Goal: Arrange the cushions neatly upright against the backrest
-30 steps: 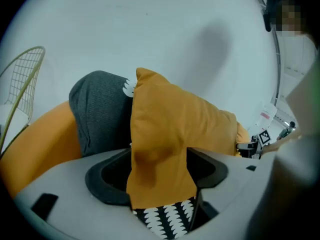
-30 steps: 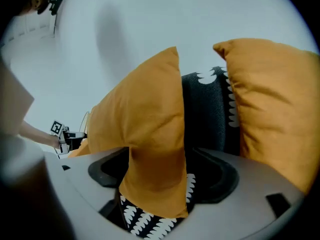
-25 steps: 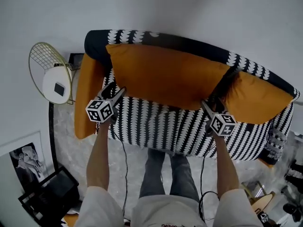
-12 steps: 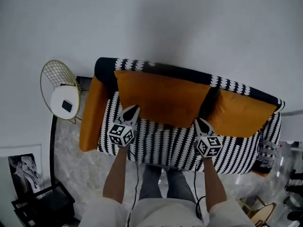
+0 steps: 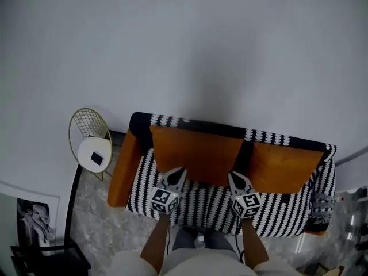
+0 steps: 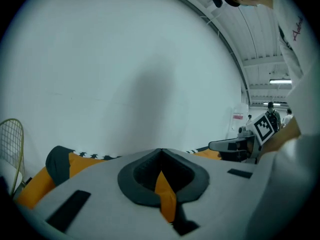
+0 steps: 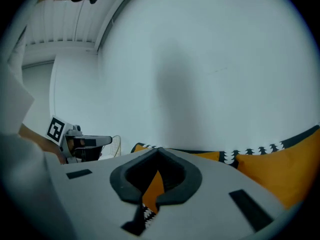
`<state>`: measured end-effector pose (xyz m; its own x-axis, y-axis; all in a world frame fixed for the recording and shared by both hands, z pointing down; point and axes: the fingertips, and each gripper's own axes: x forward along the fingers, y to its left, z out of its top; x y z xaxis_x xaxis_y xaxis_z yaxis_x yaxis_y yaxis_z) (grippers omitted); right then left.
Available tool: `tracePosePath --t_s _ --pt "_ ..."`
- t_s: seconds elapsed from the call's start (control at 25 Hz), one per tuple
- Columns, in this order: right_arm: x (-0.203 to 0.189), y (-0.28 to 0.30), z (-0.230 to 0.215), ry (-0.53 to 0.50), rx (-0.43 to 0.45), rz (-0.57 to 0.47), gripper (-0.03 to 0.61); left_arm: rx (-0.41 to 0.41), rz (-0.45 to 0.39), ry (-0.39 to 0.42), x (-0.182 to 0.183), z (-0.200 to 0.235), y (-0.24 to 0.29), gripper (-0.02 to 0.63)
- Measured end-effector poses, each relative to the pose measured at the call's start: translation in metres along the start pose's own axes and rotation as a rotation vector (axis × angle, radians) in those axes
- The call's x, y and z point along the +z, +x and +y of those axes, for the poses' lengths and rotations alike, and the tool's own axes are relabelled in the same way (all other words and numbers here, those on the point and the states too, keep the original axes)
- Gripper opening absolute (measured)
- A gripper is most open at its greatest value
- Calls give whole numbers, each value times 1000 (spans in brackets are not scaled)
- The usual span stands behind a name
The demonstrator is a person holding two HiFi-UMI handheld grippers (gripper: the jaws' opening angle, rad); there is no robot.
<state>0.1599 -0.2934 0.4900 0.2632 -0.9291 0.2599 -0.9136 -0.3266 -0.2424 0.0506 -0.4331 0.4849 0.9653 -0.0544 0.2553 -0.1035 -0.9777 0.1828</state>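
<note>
Jaws on both hand-held grippers had just been closing and were pressed together, tip to tip, with nothing pinched between them. The left gripper [image 5: 179, 170] and right gripper [image 5: 233, 176] were held side by side at the ends of the person's bare forearms [image 5: 154, 245], each carrying its marker cube [image 5: 164, 200]. In the head view they hung over the front of the seat, apart from every cushion. Each gripper view showed only a sliver of orange fabric past the closed tips.

Beyond them sat a sofa [image 5: 190, 199] in a black-and-white pattern. The large orange cushion [image 5: 195, 151] stood upright against the backrest [image 5: 198, 125] on the left and middle of the seat. The smaller orange cushion [image 5: 284, 167] stood upright beside it on the right, with a narrow dark gap between the two. An orange pad [image 5: 122, 168] ran along the sofa's left end; whether it was a loose cushion or part of the arm could not be told.

Left of the sofa was a gold wire chair [image 5: 86, 128] with a round white seat [image 5: 95, 152] and a small dark object [image 5: 97, 158] on it. A plain white wall [image 5: 184, 50] rose behind, a mottled grey floor [image 5: 98, 211] lay beneath, and a framed picture [image 5: 31, 220] sat at the lower left.
</note>
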Motion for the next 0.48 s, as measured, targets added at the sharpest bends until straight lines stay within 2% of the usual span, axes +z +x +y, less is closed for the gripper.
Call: tracePosePath --t_s 0.28,0.48 --pt "18 -63 58 -54 71 -1 28 23 -52 21 26 -61 -65 29" --pt "14 -89 96 -95 111 9 28 21 -35 31 13 -91 -94 29"
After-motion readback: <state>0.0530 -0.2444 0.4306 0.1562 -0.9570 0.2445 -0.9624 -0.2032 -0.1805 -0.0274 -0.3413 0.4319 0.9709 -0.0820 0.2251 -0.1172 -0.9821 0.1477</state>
